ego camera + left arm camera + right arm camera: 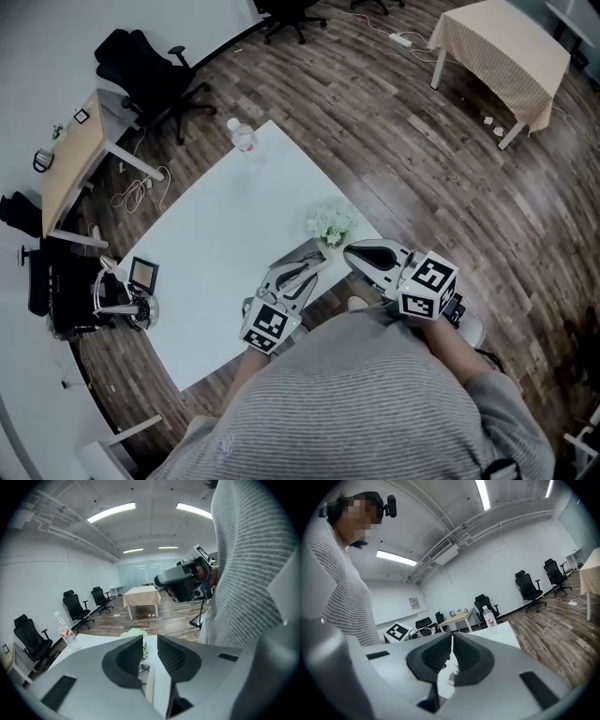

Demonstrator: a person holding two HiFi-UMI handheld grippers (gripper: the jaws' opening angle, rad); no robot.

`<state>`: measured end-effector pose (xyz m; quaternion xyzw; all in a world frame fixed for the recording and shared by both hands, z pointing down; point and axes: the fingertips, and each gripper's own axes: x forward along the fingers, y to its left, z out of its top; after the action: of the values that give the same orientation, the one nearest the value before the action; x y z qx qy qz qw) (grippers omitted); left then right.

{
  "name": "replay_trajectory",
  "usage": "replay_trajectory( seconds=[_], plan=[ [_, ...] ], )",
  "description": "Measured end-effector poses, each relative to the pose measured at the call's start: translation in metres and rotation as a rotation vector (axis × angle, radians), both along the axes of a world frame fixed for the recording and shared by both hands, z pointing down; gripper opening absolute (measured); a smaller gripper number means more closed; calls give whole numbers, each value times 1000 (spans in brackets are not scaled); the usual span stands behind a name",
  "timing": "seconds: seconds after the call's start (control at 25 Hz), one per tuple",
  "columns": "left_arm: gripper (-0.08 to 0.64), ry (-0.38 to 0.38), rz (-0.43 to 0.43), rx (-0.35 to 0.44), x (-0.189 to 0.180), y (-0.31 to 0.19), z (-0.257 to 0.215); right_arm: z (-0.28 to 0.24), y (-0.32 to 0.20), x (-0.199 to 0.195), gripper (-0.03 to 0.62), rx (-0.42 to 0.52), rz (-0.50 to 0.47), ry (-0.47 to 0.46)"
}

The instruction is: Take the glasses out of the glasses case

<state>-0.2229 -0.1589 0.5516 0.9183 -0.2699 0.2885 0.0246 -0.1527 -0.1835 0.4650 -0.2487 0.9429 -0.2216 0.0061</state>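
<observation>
Grey case (309, 251) lies just ahead of the nearer, narrowly parted left claw (150, 641), lengthwise along it; closed right claw (451, 641) hangs beside.

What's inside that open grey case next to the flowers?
A dark frame, apparently the glasses, lies in the case. The left claw covers its near end, so that part is hidden.

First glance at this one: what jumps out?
A large white rectangular table sits askew on the dark wooden floor, with a clear plastic water bottle at its far corner and a bunch of white flowers by its right edge. Just beside the flowers, the left gripper and right gripper hover close together.
</observation>
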Motion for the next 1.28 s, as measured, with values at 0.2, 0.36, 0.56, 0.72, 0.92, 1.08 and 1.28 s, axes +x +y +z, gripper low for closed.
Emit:
replay_trajectory(
  seconds=[0.2,0.36,0.56,0.72,0.92,1.08,1.28],
  plan=[
    [84,-151,4,18,-4,-6,21,2,-1,3,17,-2,-13,2],
    [84,-252,-1,18,-8,-14,41,2,-1,2,17,0,-22,4],
    [84,-334,-7,-24,-14,-22,62,3,-1,6,17,-7,-26,-2],
    [84,-403,23,-43,-16,-28,77,5,-3,6,17,-12,-27,-3],
    [84,-467,46,-77,-16,-31,94,2,-4,8,17,-11,-16,-4],
    [83,-527,53,-103,-17,-32,111,4,-3,12,17,-16,-10,-8],
    [83,-585,57,-114,-21,-37,127,6,-4,14,17,-22,-3,-5]
  ],
)
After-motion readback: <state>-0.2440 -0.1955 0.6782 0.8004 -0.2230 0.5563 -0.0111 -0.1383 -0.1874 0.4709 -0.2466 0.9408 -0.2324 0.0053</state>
